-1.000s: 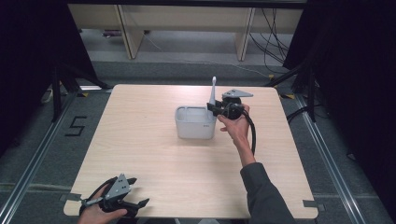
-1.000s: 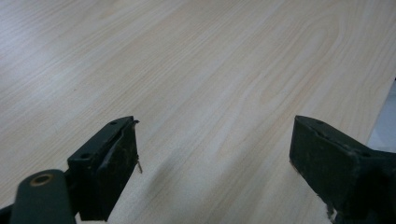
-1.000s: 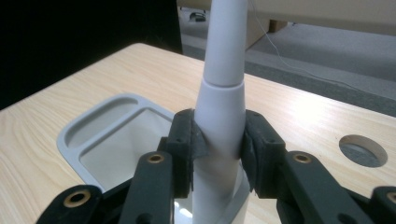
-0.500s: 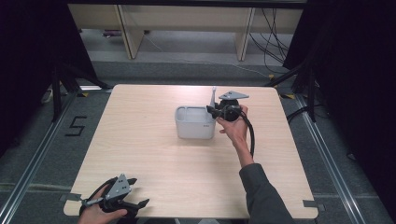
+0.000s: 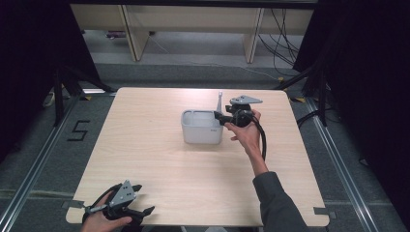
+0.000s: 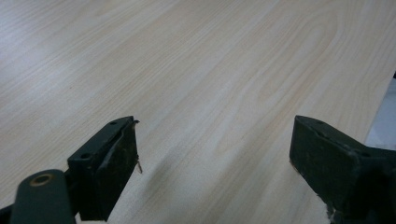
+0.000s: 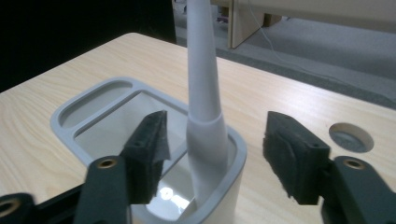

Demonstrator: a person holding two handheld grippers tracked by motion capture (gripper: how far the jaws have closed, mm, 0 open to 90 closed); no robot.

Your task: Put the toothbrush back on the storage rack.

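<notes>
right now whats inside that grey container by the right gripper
A grey tapered handle stands upright in the grey container, at the corner nearest the open right gripper. Its lower end is hidden.

In the right gripper view we lose the top of the white handle at the upper edge, and its lower end sinks into the grey holder, so we cannot tell what sort of utensil it is. The holder's near side is cut by the bottom edge, behind the right gripper. In the high view the handle is too small for us to read its shape. The left gripper sits at the bottom edge there, its hand partly cut off. In the left gripper view the left gripper has its jaw bases running out of the picture.
</notes>
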